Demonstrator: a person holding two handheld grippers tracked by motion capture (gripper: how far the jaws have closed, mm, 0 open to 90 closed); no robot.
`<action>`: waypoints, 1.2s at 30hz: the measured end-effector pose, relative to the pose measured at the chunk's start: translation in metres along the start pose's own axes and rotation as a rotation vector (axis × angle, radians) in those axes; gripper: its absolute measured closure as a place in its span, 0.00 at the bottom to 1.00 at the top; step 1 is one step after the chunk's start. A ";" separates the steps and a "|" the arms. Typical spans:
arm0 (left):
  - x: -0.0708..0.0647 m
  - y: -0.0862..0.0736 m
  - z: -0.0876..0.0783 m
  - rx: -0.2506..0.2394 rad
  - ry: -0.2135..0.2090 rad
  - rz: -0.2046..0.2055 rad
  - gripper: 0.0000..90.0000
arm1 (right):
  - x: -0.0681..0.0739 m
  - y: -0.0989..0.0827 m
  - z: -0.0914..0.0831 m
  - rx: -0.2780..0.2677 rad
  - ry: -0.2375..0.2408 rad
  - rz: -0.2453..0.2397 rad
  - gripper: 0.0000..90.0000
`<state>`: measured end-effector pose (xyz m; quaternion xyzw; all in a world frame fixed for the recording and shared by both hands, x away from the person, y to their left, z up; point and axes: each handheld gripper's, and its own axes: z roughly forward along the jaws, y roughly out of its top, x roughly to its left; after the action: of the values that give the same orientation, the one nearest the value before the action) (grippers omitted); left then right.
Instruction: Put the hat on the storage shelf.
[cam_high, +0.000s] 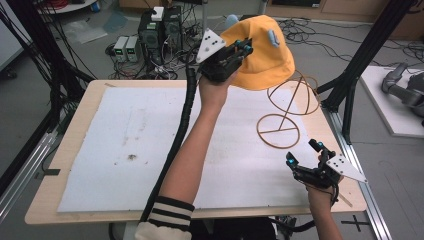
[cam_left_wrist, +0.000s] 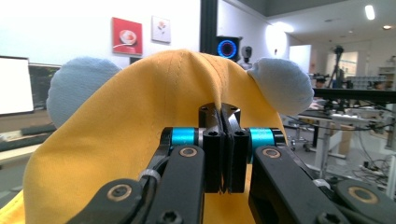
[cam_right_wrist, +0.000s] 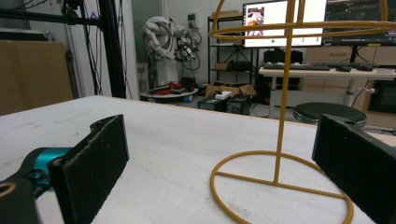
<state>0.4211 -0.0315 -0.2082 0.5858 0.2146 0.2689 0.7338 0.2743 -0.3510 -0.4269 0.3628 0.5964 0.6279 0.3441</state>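
- We see the left gripper (cam_high: 242, 49) raised over the far edge of the table, its jaws clenched on a fold of the yellow hat (cam_high: 260, 52).
- In the left gripper view the two jaws of this gripper (cam_left_wrist: 223, 151) meet with the yellow cloth (cam_left_wrist: 121, 140) pinched between them, and the fabric drapes down on both sides.
- We count two pale blue padded ears on the hat: one (cam_left_wrist: 77, 91) at the left of that view, the other (cam_left_wrist: 282, 84) at the right.
- From the high view the hat hangs in the air, off the table, just to the far left of the wire stand (cam_high: 287, 107).
- The right gripper (cam_high: 304, 154) sits low over the near right corner of the table, jaws spread wide and holding nothing.
- In the right gripper view we look between its two black padded jaws (cam_right_wrist: 224, 168) at the stand (cam_right_wrist: 282, 140): a thin yellow upright rising from a round ring base that rests on the white mat (cam_right_wrist: 163, 149).
- The ring base (cam_high: 278, 131) lies on the right part of the mat, a little beyond the right gripper and apart from it.
- The white mat (cam_high: 125, 145) covers most of the wooden table (cam_high: 45, 200); we note a few dark smudges on its left half.
- A striped sleeve cuff (cam_high: 167, 212) shows on the left forearm at the near edge.
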 end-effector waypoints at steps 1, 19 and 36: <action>-0.004 0.001 0.004 0.001 -0.009 0.005 0.98 | -0.001 0.000 -0.001 0.003 -0.001 0.000 0.04; -0.053 -0.038 0.060 0.051 -0.097 -0.011 0.98 | -0.006 0.000 -0.007 -0.004 -0.011 0.003 0.04; -0.065 -0.089 0.071 0.095 -0.120 -0.056 0.98 | -0.004 -0.001 -0.007 0.004 -0.009 -0.005 0.04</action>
<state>0.4287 -0.1413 -0.2789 0.6287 0.1990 0.2024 0.7240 0.2701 -0.3586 -0.4279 0.3649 0.5969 0.6243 0.3475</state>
